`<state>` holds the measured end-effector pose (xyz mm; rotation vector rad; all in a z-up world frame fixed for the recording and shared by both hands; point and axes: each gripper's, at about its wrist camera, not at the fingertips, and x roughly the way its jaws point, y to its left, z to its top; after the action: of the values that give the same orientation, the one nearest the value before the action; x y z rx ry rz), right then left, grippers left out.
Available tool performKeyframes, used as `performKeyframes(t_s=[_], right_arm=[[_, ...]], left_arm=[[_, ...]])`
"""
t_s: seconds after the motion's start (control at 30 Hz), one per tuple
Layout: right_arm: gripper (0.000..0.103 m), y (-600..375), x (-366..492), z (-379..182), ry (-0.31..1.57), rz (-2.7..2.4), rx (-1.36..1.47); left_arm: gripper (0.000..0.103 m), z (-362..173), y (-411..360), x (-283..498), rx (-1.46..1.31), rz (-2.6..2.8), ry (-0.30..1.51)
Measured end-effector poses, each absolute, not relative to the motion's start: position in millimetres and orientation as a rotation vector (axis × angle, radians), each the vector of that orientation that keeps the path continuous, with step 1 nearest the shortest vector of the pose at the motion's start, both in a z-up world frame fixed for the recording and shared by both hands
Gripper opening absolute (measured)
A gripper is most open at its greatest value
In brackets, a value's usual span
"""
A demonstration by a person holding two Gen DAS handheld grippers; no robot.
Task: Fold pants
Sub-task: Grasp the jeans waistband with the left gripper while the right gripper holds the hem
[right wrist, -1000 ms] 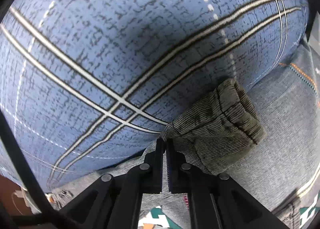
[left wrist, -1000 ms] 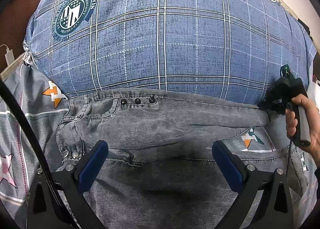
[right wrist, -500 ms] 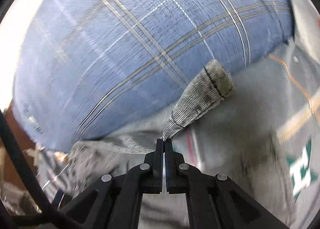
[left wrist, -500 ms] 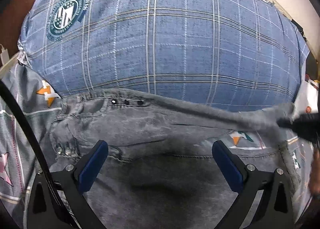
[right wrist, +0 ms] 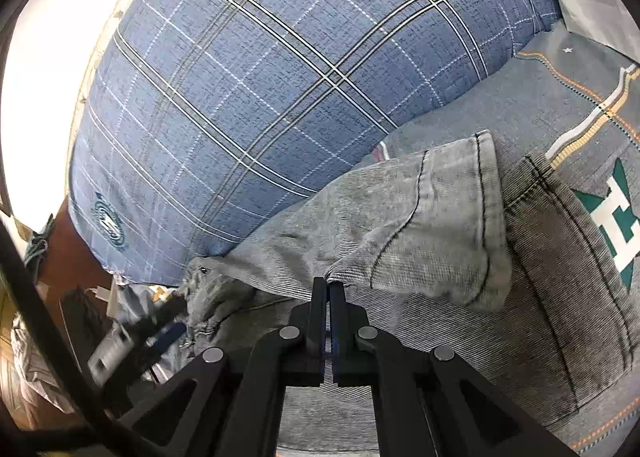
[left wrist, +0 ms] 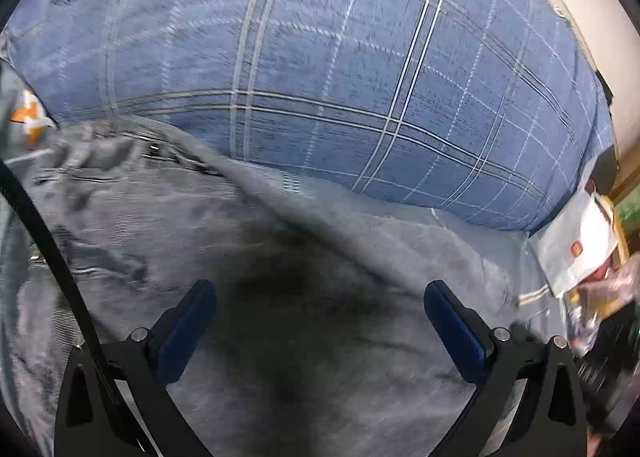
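Note:
Grey denim pants [left wrist: 256, 257] lie on the bed in front of a big blue plaid pillow [left wrist: 340, 69]. In the left wrist view my left gripper [left wrist: 320, 321] hovers open just above the pants, its blue pads wide apart with nothing between them. In the right wrist view my right gripper [right wrist: 329, 289] is shut on the fabric of one pant leg [right wrist: 420, 229] a little behind its hem, and that leg is drawn over the other leg [right wrist: 560, 297]. The waist end [right wrist: 208, 289] lies at the far left, with the left gripper [right wrist: 160, 337] blurred beside it.
The blue plaid pillow [right wrist: 300, 77] runs along the whole far side. A grey patterned bed sheet [right wrist: 580, 97] lies under the pants. A white paper bag [left wrist: 580, 241] and clutter sit at the bed's right end. A brown headboard [right wrist: 76, 253] stands at the left.
My right gripper has pulled the pant leg away from the pillow and across the other leg. My left gripper has swung right over the pants, still open; the waist has slid to the left of its view.

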<state>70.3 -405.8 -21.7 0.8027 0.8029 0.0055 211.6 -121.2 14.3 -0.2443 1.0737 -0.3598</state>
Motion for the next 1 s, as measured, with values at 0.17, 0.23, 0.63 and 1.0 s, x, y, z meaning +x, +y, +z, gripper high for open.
performKeyframes(t_s=[0.17,0.23,0.63,1.0], right_arm=[[0.002,-405,78,-36,0.845,-0.003,0.827],[0.001,-406,78,-32,0.836,0.0,0.821],[0.002,-422,76,-32,0.859,0.036,0.901],[0.005,-453,68,-66,0.887,0.073,1.173]], left_arm=[[0.077,-2,-139,238,-0.291,-0.288,1.153],[0.068,-2,-145,246,-0.297,-0.273,1.175],[0.003,-17,-164,258,-0.357,-0.186,1.338],[0.003,35,-119,193,-0.522,-0.312,1.242]])
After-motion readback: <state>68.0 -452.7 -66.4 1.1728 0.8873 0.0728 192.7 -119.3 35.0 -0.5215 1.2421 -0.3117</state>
